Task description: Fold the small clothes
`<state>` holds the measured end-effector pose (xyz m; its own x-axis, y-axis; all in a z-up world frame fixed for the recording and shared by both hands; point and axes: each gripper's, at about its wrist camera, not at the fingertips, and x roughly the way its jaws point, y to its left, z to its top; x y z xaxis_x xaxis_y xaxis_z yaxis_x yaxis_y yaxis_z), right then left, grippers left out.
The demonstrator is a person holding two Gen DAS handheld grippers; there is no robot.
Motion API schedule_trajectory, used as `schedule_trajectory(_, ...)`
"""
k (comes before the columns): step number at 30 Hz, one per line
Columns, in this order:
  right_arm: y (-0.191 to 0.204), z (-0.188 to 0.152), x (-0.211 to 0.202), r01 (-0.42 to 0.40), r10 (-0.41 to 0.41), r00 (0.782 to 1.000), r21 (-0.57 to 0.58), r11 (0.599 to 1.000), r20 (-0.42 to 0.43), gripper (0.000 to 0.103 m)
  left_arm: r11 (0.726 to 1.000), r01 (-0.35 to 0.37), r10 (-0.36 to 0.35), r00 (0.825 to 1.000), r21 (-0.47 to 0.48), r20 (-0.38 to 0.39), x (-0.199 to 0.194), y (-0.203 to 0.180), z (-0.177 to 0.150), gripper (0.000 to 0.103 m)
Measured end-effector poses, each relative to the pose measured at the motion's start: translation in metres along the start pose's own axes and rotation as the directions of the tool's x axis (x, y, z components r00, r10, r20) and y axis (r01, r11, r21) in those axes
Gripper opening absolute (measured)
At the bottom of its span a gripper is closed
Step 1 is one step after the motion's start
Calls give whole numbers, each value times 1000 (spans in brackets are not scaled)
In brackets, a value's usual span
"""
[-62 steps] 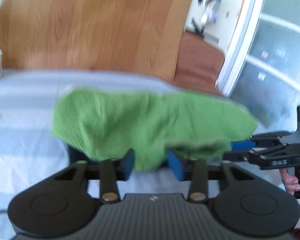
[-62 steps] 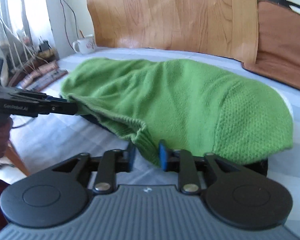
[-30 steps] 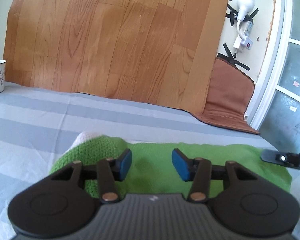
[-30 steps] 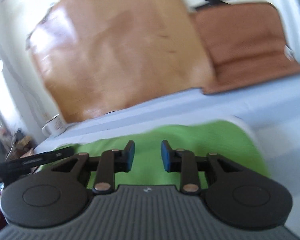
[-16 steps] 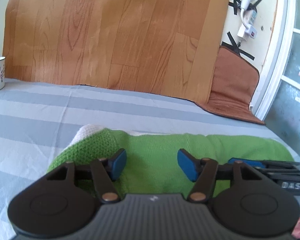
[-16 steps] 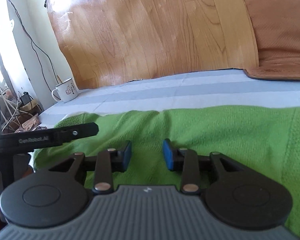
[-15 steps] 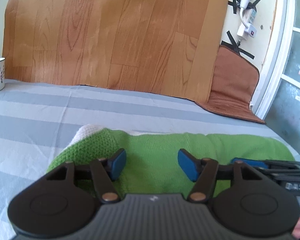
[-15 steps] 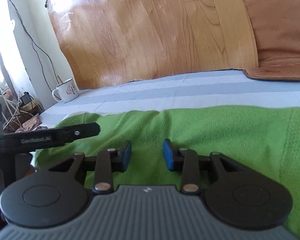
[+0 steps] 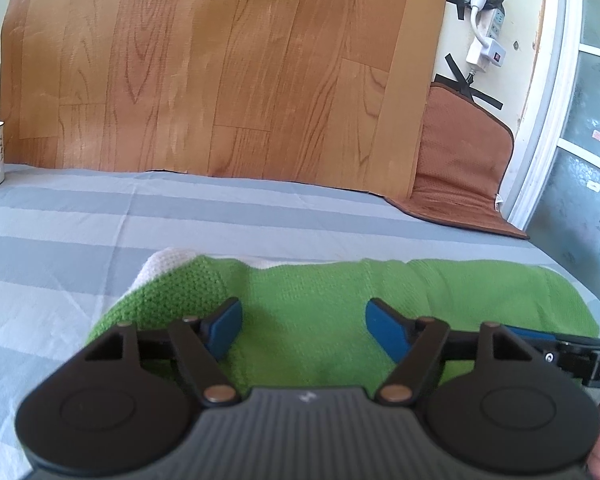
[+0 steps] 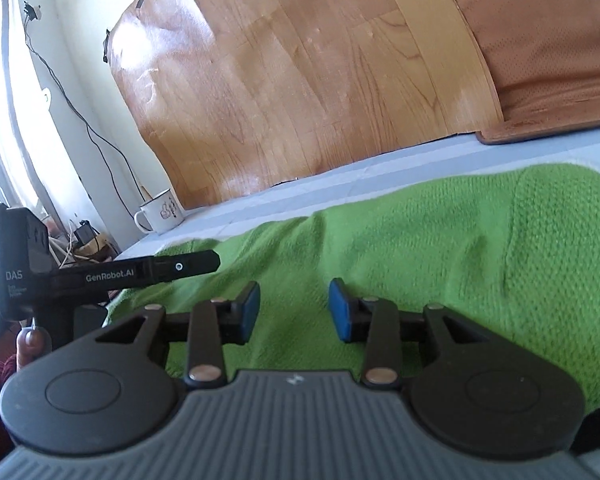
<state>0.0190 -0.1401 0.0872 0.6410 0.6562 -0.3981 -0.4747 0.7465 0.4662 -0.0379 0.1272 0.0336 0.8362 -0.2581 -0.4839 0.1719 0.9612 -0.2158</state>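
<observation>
My left gripper (image 9: 302, 326) stands spread wide, its jaws having just been opening; the blue pads (image 9: 223, 326) flank bare knit without pressing it. My right gripper (image 10: 294, 310) is parted less widely, its jaws having opened a little, and nothing is pinched between them. Both hover low over the green knitted garment (image 10: 440, 248), which lies flat on the grey striped sheet (image 9: 80, 232) with a white edge (image 9: 160, 260) showing at its left end. Beyond the garment, a wood-grain panel (image 9: 220, 72) leans against the wall. To the right of the garment, a brown mat (image 9: 460, 168) is propped up. To the left of the garment stands a white enamel mug (image 10: 160, 216). Above the mat, a power strip (image 9: 488, 36) is taped to the wall.
</observation>
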Motion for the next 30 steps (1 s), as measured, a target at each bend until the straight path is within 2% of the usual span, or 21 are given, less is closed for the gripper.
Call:
schedule_trajectory(16,-2,-1,-3,-23,23,1000,20,1000,3,44,1000,3,-3,1000,9,2,-1,-2,0,80)
schedule_trajectory(30,-4,0,-3,-37,37,999,28,999,1,45,1000,2,-2,1000,10,2,-1,-2,0,81)
